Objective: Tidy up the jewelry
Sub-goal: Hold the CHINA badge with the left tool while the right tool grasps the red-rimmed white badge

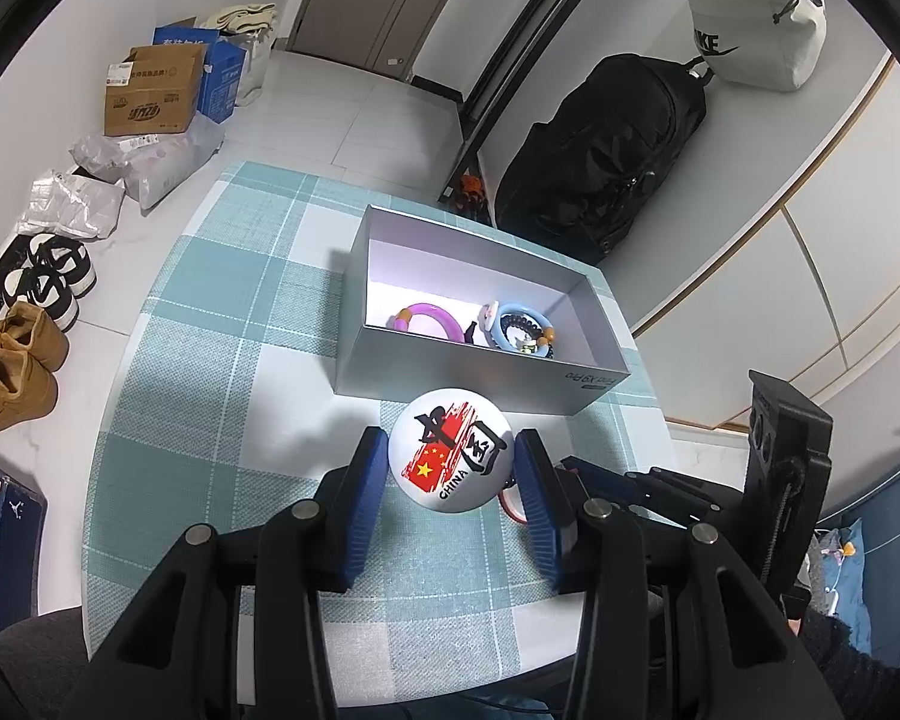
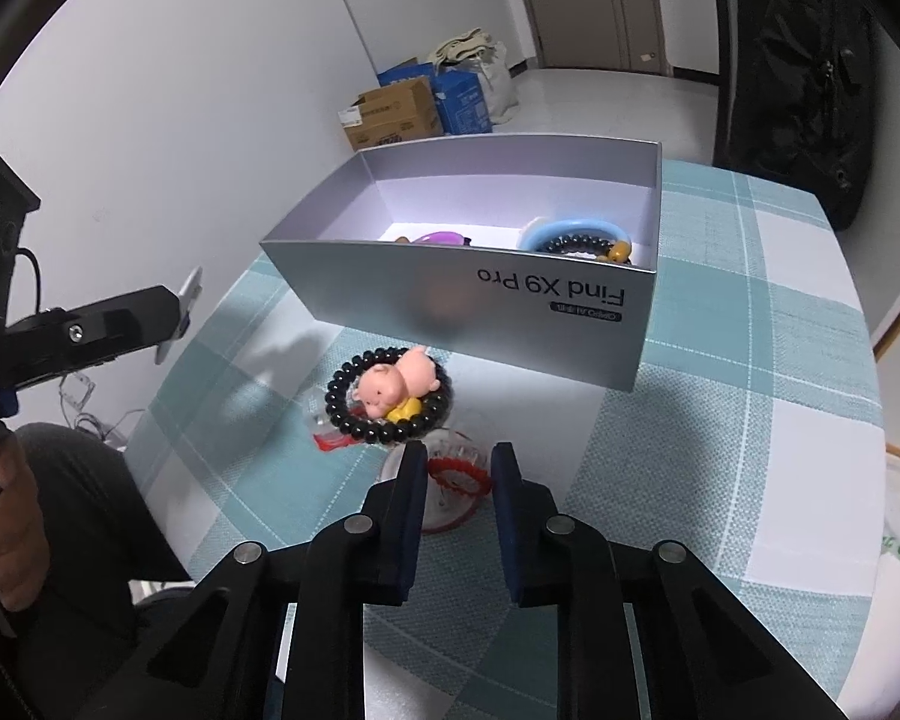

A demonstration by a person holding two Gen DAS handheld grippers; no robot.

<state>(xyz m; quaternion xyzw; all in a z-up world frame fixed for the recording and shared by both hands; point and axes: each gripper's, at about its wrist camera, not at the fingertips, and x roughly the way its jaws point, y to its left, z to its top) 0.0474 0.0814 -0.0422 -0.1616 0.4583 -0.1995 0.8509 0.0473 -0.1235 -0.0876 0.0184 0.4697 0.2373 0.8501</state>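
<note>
My left gripper [image 1: 452,450] is shut on a white round badge [image 1: 450,459] printed with a red flag and "CHINA", held just above the teal checked tablecloth [image 1: 210,360] in front of the silver box [image 1: 480,375]. The box holds a purple bangle [image 1: 429,318], a blue bangle [image 1: 525,324] and a dark bead bracelet. In the right wrist view my right gripper [image 2: 457,457] has its pads against a red and clear bracelet [image 2: 459,474] lying on the cloth. Just beyond it lies a black bead bracelet [image 2: 390,420] with a pink pig charm [image 2: 399,387], near the box wall [image 2: 480,312].
The round table's edge curves close on both sides. A black backpack [image 1: 606,150] and a white bag [image 1: 756,30] are beyond the box. Cardboard boxes [image 1: 156,90] and shoes [image 1: 24,360] lie on the floor at left. A hand [image 2: 6,516] holds the other gripper's handle at left.
</note>
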